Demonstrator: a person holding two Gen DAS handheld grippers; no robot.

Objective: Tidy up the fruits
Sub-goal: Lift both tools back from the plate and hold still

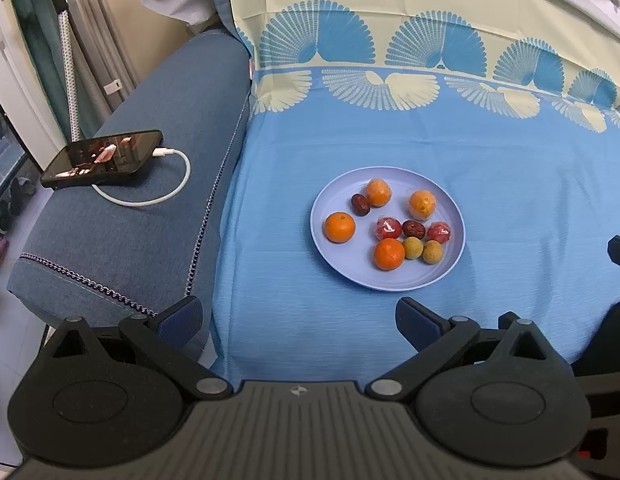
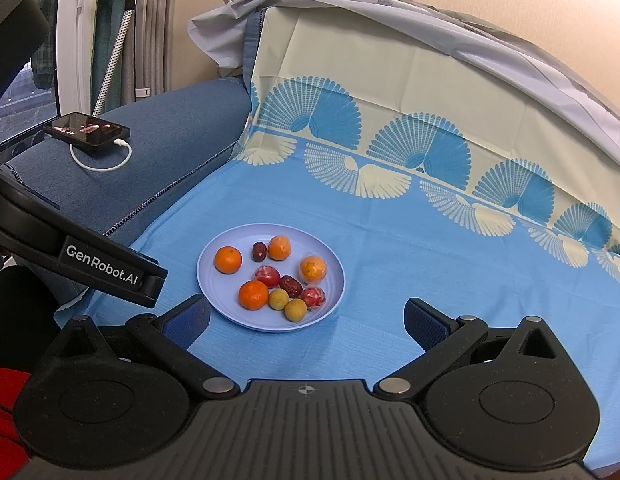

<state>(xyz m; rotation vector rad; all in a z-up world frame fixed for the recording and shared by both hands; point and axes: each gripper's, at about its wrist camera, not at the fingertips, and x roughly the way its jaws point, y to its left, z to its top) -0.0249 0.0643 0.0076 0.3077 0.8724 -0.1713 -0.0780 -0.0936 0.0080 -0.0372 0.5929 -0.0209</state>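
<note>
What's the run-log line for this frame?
left gripper: open, empty | right gripper: open, empty | plate: all fruit on it | phone: on armrest, charging

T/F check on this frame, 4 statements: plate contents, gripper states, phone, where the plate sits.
1. All the fruit lies on the plate. True.
2. The left gripper is shut on an orange. False: both it and the right gripper are open and empty.
3. The phone has a white cable plugged in. True.
4. The plate sits on the sofa armrest. False: it sits on the blue cloth.
</note>
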